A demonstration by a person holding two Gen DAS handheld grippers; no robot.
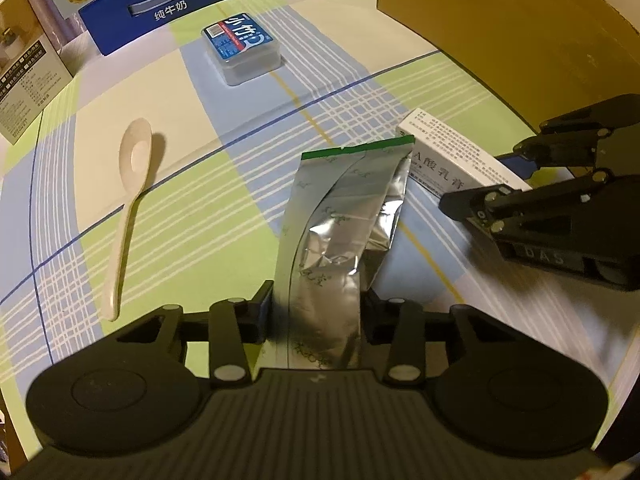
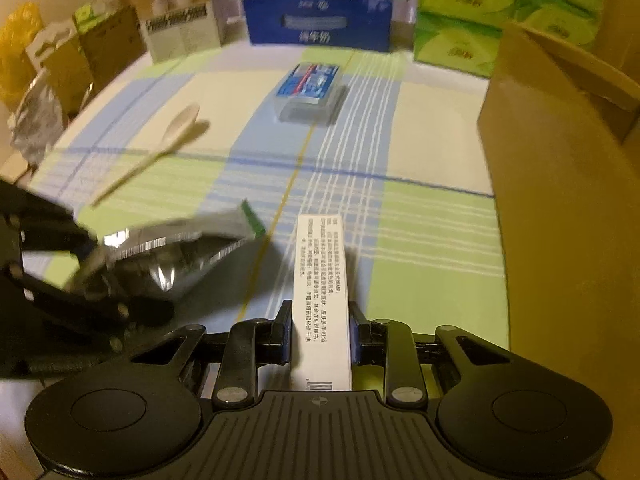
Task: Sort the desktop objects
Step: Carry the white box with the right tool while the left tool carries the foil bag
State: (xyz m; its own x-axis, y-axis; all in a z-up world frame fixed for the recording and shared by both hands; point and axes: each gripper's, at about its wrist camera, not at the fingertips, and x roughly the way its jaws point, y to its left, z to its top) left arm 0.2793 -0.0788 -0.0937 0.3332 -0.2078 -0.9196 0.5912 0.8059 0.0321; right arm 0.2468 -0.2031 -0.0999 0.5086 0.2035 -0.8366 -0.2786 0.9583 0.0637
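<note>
My left gripper [image 1: 318, 300] is shut on the lower end of a crinkled silver foil pouch [image 1: 340, 208] with a green top edge, held just above the checked tablecloth [image 1: 200, 208]. To its right, my right gripper [image 1: 494, 176] is shut on a long white medicine box [image 1: 448, 152] printed with text. In the right wrist view the box [image 2: 320, 264] runs forward between the pads of the right gripper [image 2: 320, 320]. There the pouch [image 2: 172, 248] sits at the left in the left gripper [image 2: 86, 268]. A cream spoon [image 1: 128, 200] and a clear case with a blue label [image 1: 242, 50] lie on the cloth.
A big open cardboard box [image 2: 560, 200] stands at the right. A blue milk carton [image 2: 316, 24], green tissue packs [image 2: 480, 20] and other cartons [image 2: 180, 28] line the far edge. A crumpled foil bag [image 2: 36, 120] lies at the far left.
</note>
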